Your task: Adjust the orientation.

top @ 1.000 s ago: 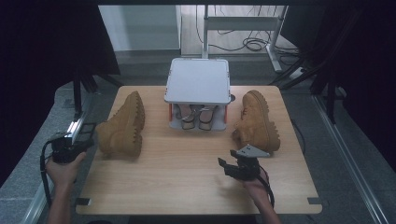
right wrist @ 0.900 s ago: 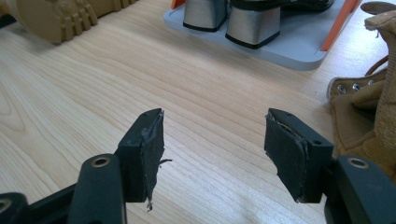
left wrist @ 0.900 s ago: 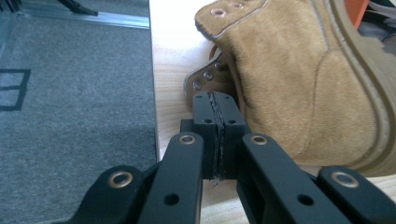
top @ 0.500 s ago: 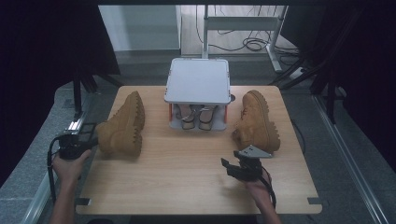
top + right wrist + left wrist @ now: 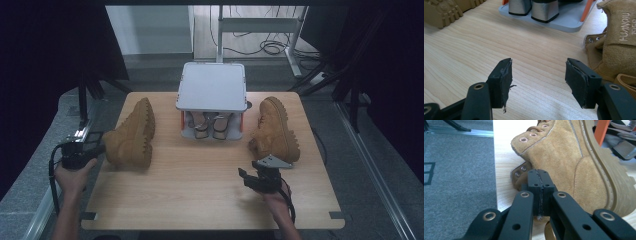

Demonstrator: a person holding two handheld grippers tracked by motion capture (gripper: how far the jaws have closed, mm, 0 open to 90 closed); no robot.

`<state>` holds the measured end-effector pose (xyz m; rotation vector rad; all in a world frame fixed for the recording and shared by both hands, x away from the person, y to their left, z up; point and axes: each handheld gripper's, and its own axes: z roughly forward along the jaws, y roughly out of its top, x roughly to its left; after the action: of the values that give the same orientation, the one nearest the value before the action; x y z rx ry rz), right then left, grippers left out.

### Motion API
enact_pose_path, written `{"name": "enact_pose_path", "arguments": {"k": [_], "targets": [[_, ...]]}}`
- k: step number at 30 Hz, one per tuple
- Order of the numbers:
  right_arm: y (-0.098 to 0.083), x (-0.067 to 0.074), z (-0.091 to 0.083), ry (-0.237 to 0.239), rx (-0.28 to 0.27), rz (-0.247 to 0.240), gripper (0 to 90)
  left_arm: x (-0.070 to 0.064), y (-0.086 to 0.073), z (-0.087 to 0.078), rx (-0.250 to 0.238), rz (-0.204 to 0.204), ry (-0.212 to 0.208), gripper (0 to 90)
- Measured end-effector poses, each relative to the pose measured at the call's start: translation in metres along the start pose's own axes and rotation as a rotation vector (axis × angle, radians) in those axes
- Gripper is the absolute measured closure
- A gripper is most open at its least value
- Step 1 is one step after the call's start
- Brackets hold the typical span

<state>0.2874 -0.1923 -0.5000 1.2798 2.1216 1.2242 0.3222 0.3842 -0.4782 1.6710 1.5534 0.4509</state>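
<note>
While the left tongs [image 5: 540, 192] sit with their jaws pressed flat together just short of the left boot [image 5: 131, 136], nothing shows pinched between the pads, though the boot's open collar and tongue lie right at their tips. This boot rests on its side at the counter [image 5: 200, 195] edge, sole turned away from the tongs, so the soft collar is probably the easiest part to catch. The right tongs [image 5: 537, 81] stand wide and empty over bare wood, jaws well apart, with the right boot [image 5: 274, 129] just beyond and to their right side; its collar lies near the right jaw without touching it. Ahead of both tongs, between the 2 boots, stands a grey rack [image 5: 212, 102] with other shoes tucked under its top shelf, which suggests the boots are meant to go there. The left tongs would need to reopen before taking hold.
</note>
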Motion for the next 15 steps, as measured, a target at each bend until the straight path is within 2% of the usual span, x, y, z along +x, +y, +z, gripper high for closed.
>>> {"name": "enact_pose_path", "arguments": {"k": [2,3,4,5,7,9,12,15], "targets": [[0.000,-0.001,0.000,-0.003,-0.002,0.003,38.9,-0.002,0.001,-0.001,-0.004,0.001,-0.009,89.7],[0.000,-0.001,0.000,-0.005,-0.003,0.005,39.0,-0.003,0.003,-0.002,-0.007,0.001,-0.048,89.7],[0.000,-0.002,0.000,-0.008,-0.003,0.008,39.0,-0.006,0.004,-0.001,-0.010,-0.007,-0.105,89.6],[0.000,-0.002,0.000,-0.010,-0.001,0.010,39.0,-0.010,0.005,0.001,-0.004,0.003,-0.115,89.6],[0.000,-0.002,0.000,-0.010,-0.001,0.010,39.1,-0.022,0.008,0.004,0.009,0.053,-0.084,89.4],[-0.001,-0.002,-0.001,-0.014,-0.004,0.003,39.0,-0.024,0.012,-0.001,-0.014,0.059,-0.066,89.3],[-0.002,-0.005,-0.003,-0.017,-0.006,0.009,39.0,-0.007,0.014,-0.013,-0.031,0.025,-0.021,89.4],[-0.002,-0.009,-0.005,-0.023,-0.008,0.023,39.3,0.010,0.008,-0.016,-0.020,-0.010,0.006,89.5]]}}
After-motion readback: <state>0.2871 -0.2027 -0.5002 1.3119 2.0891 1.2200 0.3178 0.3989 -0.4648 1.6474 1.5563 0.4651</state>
